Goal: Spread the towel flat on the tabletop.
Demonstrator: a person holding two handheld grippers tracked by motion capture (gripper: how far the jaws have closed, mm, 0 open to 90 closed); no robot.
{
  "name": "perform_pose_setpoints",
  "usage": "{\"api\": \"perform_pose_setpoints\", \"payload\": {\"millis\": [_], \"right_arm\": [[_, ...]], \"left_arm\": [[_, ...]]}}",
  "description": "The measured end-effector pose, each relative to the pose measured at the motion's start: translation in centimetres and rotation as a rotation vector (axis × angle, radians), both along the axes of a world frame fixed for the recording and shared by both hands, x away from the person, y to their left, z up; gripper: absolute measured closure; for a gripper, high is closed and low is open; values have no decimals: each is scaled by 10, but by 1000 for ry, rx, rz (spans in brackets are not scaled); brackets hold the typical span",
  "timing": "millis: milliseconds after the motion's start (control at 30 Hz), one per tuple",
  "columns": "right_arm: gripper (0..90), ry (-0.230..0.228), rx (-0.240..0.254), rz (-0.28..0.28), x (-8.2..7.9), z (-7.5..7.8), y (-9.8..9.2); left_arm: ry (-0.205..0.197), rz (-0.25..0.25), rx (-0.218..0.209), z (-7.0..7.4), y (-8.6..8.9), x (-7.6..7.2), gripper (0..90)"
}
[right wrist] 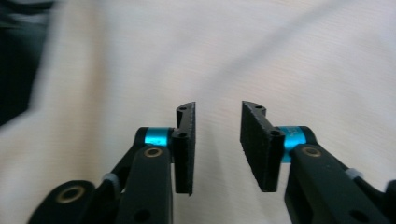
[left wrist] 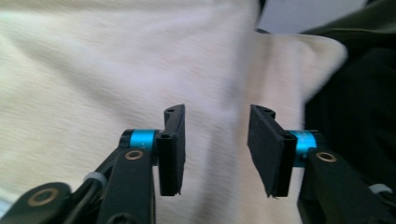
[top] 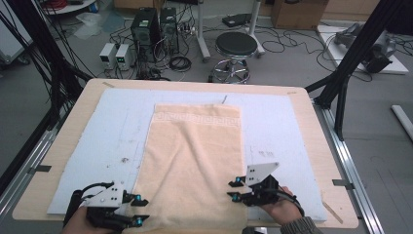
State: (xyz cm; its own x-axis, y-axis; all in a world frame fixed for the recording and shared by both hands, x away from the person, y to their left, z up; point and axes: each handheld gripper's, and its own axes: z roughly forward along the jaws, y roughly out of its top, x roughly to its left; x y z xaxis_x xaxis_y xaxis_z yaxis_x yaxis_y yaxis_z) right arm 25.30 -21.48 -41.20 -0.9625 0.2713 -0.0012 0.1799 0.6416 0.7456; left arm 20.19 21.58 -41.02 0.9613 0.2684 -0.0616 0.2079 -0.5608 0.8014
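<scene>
A cream towel [top: 195, 161] lies lengthwise down the middle of the light blue mat [top: 112, 126], its patterned band at the far end and its near end at the table's front edge. My left gripper [top: 140, 209] is at the towel's near left corner, jaws apart with nothing between the pads. In the left gripper view the left gripper [left wrist: 215, 147] hangs just over the towel [left wrist: 93, 74]. My right gripper [top: 234, 189] sits at the towel's near right edge, also open and empty. In the right gripper view the right gripper [right wrist: 217, 144] faces bare towel cloth [right wrist: 233, 56].
The mat covers a wooden table [top: 311, 126]. Beyond the far edge stand a round stool [top: 235, 46], computer cases [top: 146, 29] and floor cables. Black frame posts [top: 355, 53] rise at the right.
</scene>
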Motion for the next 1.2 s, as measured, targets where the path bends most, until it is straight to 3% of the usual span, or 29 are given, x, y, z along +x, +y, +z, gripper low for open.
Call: {"api": "perform_pose_setpoints", "payload": {"millis": [67, 133, 200, 233, 267, 300, 400, 533, 667, 733, 833, 967, 1067, 1133, 1200], "right_arm": [[624, 4, -2, -36, 11, -5, -4], [626, 5, -32, -47, 18, -12, -3], [690, 23, -81, -43, 20, -18, 0], [723, 21, -101, -34, 21, -22, 1], [796, 27, -86, -32, 22, -23, 0], [851, 44, -81, -26, 23, -23, -1], [870, 63, -75, -6, 27, -23, -4], [876, 72, -75, -2, 26, -22, -9], [876, 84, -82, 2, 21, -21, -16], [864, 75, -70, 5, 19, -19, -16], [715, 105, 10, 11, 15, -14, -17], [618, 108, 47, 68, 2, -14, -14], [605, 98, 38, 114, -10, -18, -6], [616, 89, 2, 141, -16, -21, 2], [667, 78, -50, 152, -19, -26, 9]], "left_arm": [[1, 18, 24, -7, -1, 11, 518], [-1, 16, 77, -15, -1, 20, 521], [32, 1, 118, -25, -3, 23, 607], [-2, 0, 108, -27, -2, 22, 660], [-7, 5, 94, -28, -2, 21, 752], [11, 11, 92, -28, -2, 22, 803], [31, 24, 91, -27, -2, 21, 856], [41, 11, 98, -23, 0, 14, 861], [39, 13, 60, -20, 5, 7, 850], [45, 40, 43, -18, 6, 10, 746], [27, 60, 22, -16, 6, 14, 616], [34, 34, 46, -21, 0, 17, 586], [39, -7, 83, -27, -5, 13, 623], [14, 3, 81, -29, -5, 9, 639], [20, 13, 85, -28, -3, 10, 691]]}}
